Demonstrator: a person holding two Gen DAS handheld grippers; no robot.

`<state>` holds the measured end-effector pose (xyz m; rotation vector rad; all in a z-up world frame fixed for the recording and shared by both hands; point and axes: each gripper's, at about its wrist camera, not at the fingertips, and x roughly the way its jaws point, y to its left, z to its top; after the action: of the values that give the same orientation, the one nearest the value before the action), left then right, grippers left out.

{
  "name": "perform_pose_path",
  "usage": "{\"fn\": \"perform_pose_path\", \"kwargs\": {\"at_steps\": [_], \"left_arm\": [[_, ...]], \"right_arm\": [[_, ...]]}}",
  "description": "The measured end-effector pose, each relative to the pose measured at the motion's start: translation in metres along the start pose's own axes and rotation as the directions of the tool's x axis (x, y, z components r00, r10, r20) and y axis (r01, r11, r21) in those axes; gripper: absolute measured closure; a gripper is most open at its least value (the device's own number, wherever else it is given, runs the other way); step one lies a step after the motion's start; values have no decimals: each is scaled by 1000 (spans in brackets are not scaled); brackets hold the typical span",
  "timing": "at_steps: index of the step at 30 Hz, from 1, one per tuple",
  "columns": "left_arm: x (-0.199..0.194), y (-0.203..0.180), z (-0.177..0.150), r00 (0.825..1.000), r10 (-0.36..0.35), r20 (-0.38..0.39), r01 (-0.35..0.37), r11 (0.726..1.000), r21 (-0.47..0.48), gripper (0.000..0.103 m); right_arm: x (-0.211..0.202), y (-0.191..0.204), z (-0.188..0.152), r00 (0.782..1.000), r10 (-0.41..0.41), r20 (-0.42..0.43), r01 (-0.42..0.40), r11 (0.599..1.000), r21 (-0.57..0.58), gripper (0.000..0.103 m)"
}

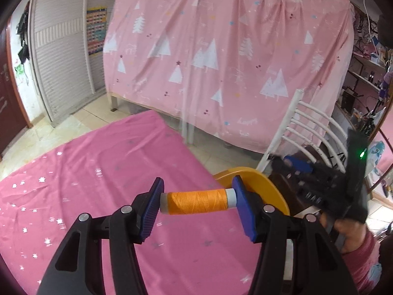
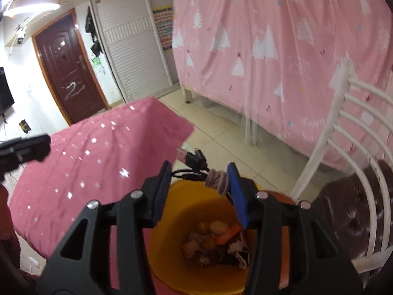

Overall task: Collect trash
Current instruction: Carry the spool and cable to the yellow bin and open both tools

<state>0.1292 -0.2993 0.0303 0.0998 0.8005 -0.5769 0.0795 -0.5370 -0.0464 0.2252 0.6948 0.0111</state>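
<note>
My left gripper (image 1: pixel 197 202) is shut on a spool of orange thread (image 1: pixel 196 202), held end to end between the blue pads above the pink star-print table cover (image 1: pixel 98 184). The orange bin's rim (image 1: pixel 255 174) shows just behind it. My right gripper (image 2: pixel 199 184) hovers over the open orange bin (image 2: pixel 172 221), which holds several bits of trash (image 2: pixel 213 243). A bundled black and pink cable (image 2: pixel 206 174) sits between its blue pads, against the right pad; the jaws stand fairly wide. The right gripper also shows in the left wrist view (image 1: pixel 319 179).
A white metal chair (image 2: pixel 348 135) with a dark padded seat (image 2: pixel 348 216) stands right of the bin. A bed draped in a pink tree-print sheet (image 1: pixel 221 61) lies behind. Tiled floor (image 2: pixel 221 132), a white shutter wardrobe (image 2: pixel 137 49) and a brown door (image 2: pixel 68 66) are further back.
</note>
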Motion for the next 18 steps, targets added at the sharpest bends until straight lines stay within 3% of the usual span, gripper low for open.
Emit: {"fn": "perform_pose_path", "kwargs": {"at_steps": [9, 10, 11, 13, 18], "left_arm": [[37, -36, 12, 995, -79, -60, 79, 997, -5, 52], [40, -41, 13, 994, -83, -66, 83, 997, 0, 52], [43, -46, 13, 994, -85, -71, 86, 996, 9, 52], [48, -55, 12, 993, -87, -80, 89, 996, 22, 52], [62, -64, 14, 988, -108, -108, 110, 994, 13, 52]], "right_arm": [[13, -23, -11, 997, 21, -79, -18, 999, 40, 57], [13, -24, -11, 997, 23, -80, -19, 999, 44, 55], [14, -27, -11, 996, 26, -84, -21, 998, 54, 43], [12, -30, -11, 996, 24, -81, -19, 998, 58, 32], [8, -39, -10, 998, 1, -70, 5, 997, 83, 32]]}}
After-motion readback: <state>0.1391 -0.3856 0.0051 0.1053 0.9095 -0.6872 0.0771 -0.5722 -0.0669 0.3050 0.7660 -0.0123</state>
